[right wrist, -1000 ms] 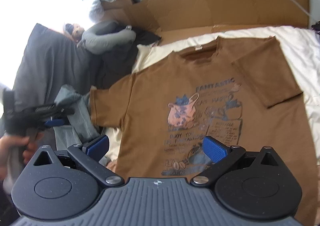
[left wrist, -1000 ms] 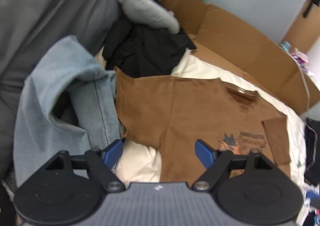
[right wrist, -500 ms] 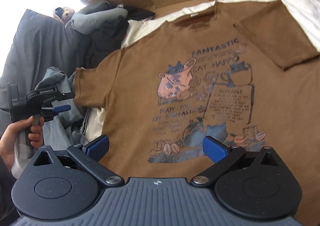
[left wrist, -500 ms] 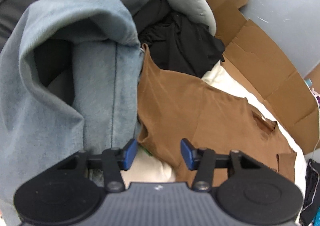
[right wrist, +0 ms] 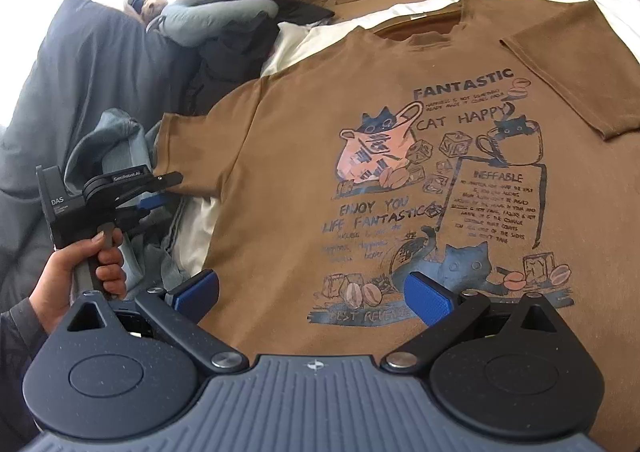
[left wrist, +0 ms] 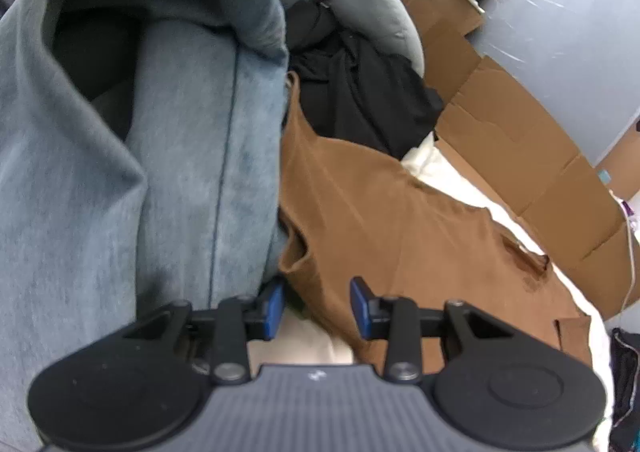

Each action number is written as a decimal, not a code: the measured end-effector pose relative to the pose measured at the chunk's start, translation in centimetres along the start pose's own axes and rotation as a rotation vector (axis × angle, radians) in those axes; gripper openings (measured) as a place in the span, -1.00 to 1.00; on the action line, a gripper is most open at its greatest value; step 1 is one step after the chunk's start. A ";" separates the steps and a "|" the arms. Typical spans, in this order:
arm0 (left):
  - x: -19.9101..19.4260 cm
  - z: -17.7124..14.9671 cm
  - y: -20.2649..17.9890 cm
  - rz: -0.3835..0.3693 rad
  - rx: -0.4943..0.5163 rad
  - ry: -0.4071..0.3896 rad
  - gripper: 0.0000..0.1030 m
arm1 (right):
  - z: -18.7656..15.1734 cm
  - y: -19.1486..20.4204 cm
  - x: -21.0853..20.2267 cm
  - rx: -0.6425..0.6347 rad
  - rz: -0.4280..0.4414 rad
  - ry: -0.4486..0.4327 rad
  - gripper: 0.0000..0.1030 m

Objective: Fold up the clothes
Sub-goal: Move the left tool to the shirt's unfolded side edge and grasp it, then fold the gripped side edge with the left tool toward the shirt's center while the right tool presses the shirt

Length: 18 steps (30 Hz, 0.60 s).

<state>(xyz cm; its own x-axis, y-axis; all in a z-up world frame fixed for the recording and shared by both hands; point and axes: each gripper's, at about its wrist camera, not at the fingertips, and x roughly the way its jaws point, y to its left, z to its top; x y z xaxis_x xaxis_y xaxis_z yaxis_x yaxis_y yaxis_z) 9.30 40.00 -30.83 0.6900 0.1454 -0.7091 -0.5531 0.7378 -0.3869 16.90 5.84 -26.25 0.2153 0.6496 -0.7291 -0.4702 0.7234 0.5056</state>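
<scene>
Left wrist view: left tongs (left wrist: 316,304) low over the sleeve edge of the brown cotton T-shirt with the cat print (left wrist: 400,236). Jaws have just been closing; blue pads (left wrist: 362,306) now partly apart, bunched sleeve hem between them, right pad against the fabric, left pad not clearly pressing. Grip not confirmed. Light-blue denim garment (left wrist: 120,172) heaped just left of the sleeve, touching it. Black crumpled garment (left wrist: 360,92) beyond the sleeve, grey padded cushion (left wrist: 372,4) behind that. Flattened brown cardboard sheets (left wrist: 520,140) along the far side, against a pale grey wall.

Right wrist view: T-shirt (right wrist: 288,172) spread flat, print up, on the cream bedsheet (right wrist: 200,220); collar at the far end, far sleeve folded in over the body. Right tongs (right wrist: 316,292) wide open, hovering over the lower hem below the printed coffee beans; nothing between the pads. Left tongs (right wrist: 158,198) seen from the side at the near sleeve, held by a bare hand (right wrist: 76,276) on the handle, dark sleeve cuff at the wrist. Dark grey duvet (right wrist: 80,84) piled at the left of the bed.
</scene>
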 end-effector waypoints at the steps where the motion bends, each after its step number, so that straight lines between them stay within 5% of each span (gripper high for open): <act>1: 0.1 -0.2 0.1 0.000 -0.003 -0.010 -0.27 | 0.0 0.1 0.1 -0.003 -0.002 0.004 0.96; 5: 0.1 -0.5 0.6 0.012 -0.024 -0.042 -0.42 | 0.5 0.2 0.7 0.026 -0.011 0.018 0.94; 8: 0.0 -0.6 0.9 0.025 -0.041 -0.065 -0.79 | 1.2 0.6 1.1 0.035 0.000 0.017 0.93; 15: -1.1 -0.1 1.5 -0.013 -0.048 -0.091 -0.82 | 2.2 2.1 3.4 -0.026 -0.024 0.041 0.24; 18: -1.5 0.3 1.3 -0.027 -0.036 -0.103 -0.81 | 2.7 2.9 5.0 -0.036 -0.002 0.051 0.19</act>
<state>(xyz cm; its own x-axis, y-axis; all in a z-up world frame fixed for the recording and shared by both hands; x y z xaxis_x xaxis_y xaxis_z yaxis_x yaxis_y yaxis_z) 7.71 40.93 -30.07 0.7485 0.1938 -0.6342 -0.5483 0.7188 -0.4275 18.94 11.81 -27.17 0.1725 0.6344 -0.7535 -0.5004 0.7154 0.4878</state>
